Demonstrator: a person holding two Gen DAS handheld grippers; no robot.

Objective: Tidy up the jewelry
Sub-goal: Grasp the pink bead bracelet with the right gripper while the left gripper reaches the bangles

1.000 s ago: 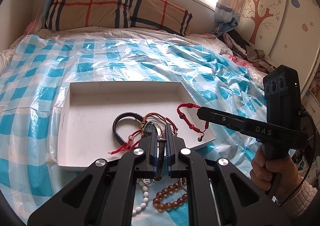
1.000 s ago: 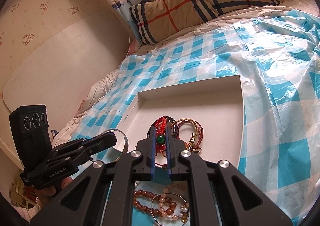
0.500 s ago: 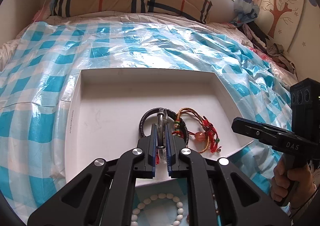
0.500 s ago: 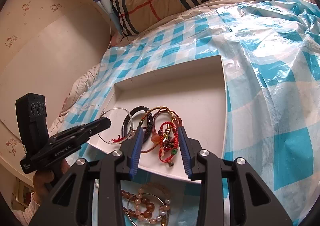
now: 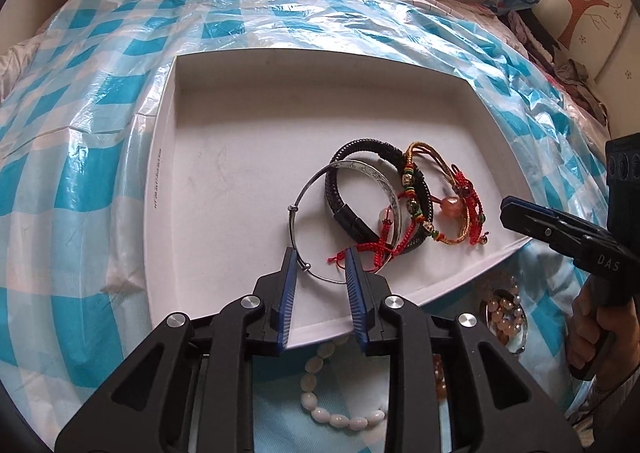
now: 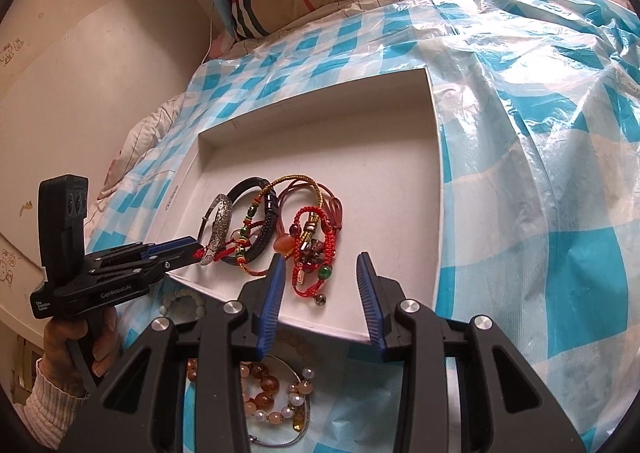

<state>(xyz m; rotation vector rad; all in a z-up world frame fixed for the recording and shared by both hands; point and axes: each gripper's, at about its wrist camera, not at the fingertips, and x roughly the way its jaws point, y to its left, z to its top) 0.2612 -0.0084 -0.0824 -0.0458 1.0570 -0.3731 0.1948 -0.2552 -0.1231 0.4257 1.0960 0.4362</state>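
Both tongs, left (image 5: 320,265) and right (image 6: 320,269), have released since half a second ago, so lift your left clear of the thin silver wire bangle (image 5: 344,213) inside the shallow white cardboard tray (image 5: 240,93).

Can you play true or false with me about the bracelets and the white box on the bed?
1. The silver bangle lies inside the white box. True.
2. The left hand-held gripper is squeezing the bangle. False: its jaws are open, with the bangle's thin wire lying between them.
3. The white bead bracelet is in the box. False: it lies outside, on the checkered sheet by the near edge.
4. The right hand-held gripper is open and holds nothing. True.
5. The black bracelet lies far from the others. False: it is in the same pile, overlapping the bangle and the red cords.
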